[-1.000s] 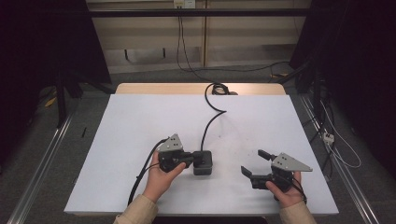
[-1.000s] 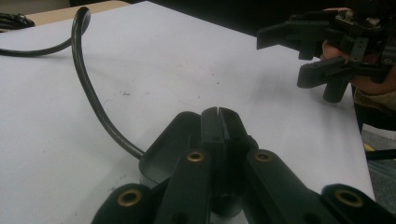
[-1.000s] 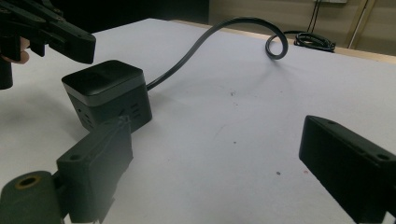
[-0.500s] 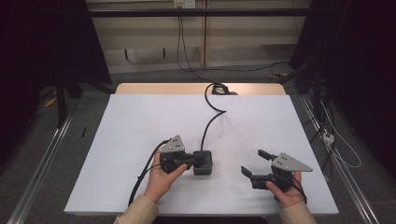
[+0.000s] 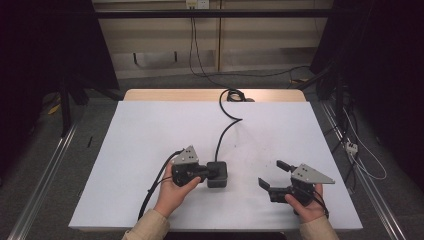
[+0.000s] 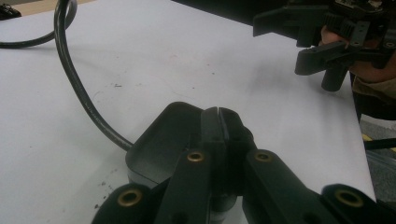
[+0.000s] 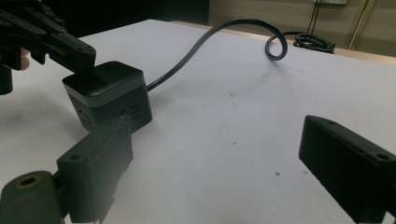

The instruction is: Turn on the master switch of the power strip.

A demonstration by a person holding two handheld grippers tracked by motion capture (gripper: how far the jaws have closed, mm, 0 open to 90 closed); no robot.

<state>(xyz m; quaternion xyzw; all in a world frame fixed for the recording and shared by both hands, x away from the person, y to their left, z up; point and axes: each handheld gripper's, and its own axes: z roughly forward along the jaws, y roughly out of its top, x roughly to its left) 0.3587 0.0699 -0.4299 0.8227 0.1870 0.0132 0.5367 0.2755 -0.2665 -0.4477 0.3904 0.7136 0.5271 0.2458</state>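
A black box (image 5: 217,174) sits low and centre in the high view, on the white table (image 5: 150,130). Its thick cable (image 5: 226,135) runs up the frame, curls, and ends in a coil at the table's far edge. The left gripper (image 5: 206,173) lies level just left of the box, jaws pressed together with no gap, their tips resting on the box's top. In the left gripper view the closed tips (image 6: 218,122) meet over the box's dark lid (image 6: 163,140), nothing clamped between them. The right gripper (image 5: 272,175) sits at lower right, well apart from the box, jaws spread wide and empty. In the right gripper view its two jaws frame bare table, with the box (image 7: 109,95) at upper left under the left gripper's tips (image 7: 74,51).
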